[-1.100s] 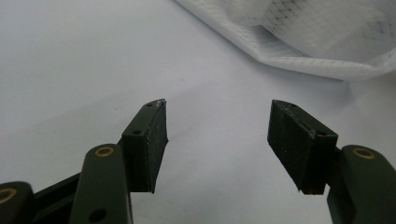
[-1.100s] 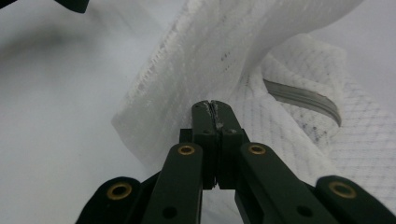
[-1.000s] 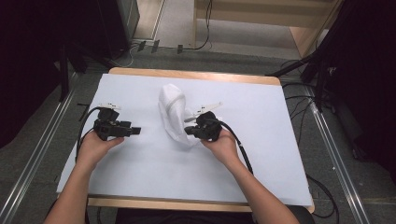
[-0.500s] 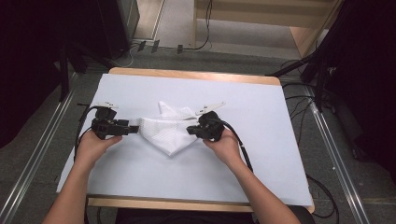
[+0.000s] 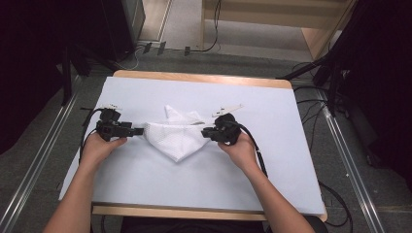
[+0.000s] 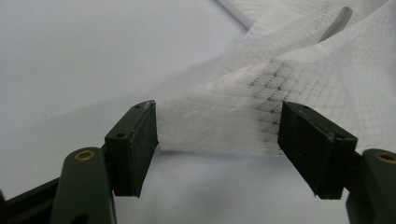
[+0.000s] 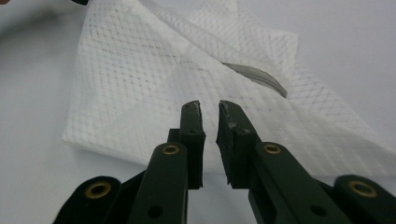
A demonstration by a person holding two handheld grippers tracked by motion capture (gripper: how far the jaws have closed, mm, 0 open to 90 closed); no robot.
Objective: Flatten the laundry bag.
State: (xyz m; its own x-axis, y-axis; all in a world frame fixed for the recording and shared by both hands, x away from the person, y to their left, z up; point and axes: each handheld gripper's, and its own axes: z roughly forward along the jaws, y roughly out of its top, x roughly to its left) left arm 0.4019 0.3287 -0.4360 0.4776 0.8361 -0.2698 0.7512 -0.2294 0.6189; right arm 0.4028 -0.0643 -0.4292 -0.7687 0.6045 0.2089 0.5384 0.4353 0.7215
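Item: white mesh cloth point(image 5: 176, 138), folded to a rough triangle with its point toward the person, lying mid-worktop between the two tools; a grey strip shows inside a fold point(image 7: 254, 73).
Surface: pale sheet over the worktop point(image 5: 272, 107).
Left tool point(image 5: 138, 131): jaws spread wide, the cloth's left corner lying between them and gripped by neither pad point(image 6: 135, 144).
Right tool point(image 5: 206, 132): jaws nearly together over the cloth's right edge, a thin gap showing; whether fabric is pinched cannot be told.
Step in hand (judged): taking or letting go of the two corners for a fold.
Doing it well: seat each corner deep between the pads, catch all layers, keep both tools level so the fold stays square.
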